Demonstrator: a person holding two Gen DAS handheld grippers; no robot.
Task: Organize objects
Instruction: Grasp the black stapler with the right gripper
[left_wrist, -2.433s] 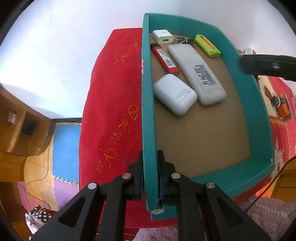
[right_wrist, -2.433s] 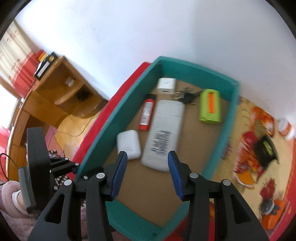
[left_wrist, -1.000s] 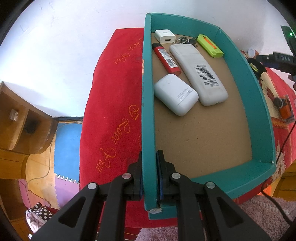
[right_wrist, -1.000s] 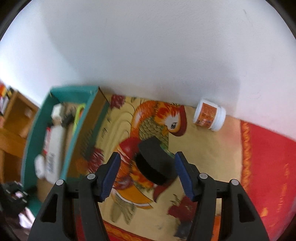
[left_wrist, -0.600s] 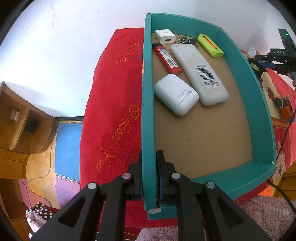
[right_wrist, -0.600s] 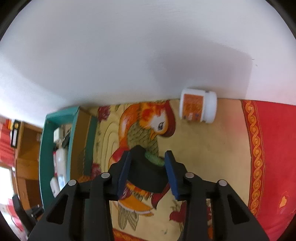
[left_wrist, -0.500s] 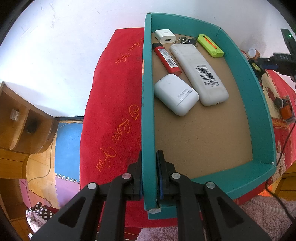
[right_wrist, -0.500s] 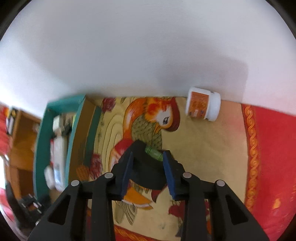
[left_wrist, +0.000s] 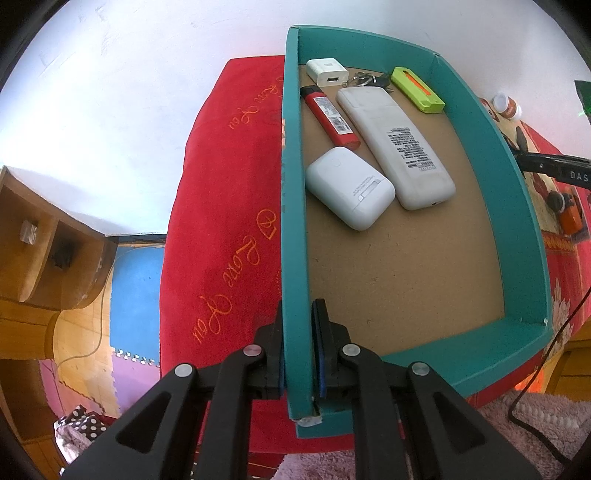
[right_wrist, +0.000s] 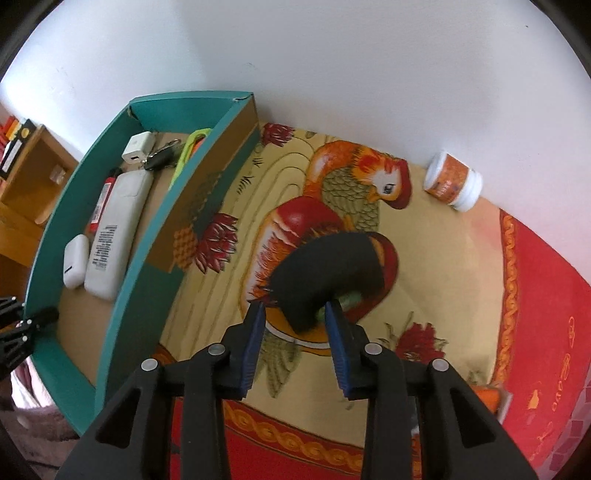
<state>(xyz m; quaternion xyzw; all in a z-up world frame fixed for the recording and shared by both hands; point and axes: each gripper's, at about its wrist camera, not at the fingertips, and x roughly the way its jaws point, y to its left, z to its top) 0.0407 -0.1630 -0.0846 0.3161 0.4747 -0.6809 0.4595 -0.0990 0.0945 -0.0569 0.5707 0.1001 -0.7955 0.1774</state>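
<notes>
Since a second ago: right gripper (right_wrist: 295, 317) has closed in on the black object (right_wrist: 325, 273).
Left gripper (left_wrist: 300, 343): clamped on teal box (left_wrist: 293, 206) side wall.
Box contents: remote (left_wrist: 397, 144), long axis toward the far wall.
Black object: on rooster-print cloth (right_wrist: 417, 258), right of box, its near end between the pads.

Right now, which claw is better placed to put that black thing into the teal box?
The right claw: its pads already sit on either side of the black object on the patterned cloth. The left claw is busy, clamped on the teal box wall, apparently steadying it.
</notes>
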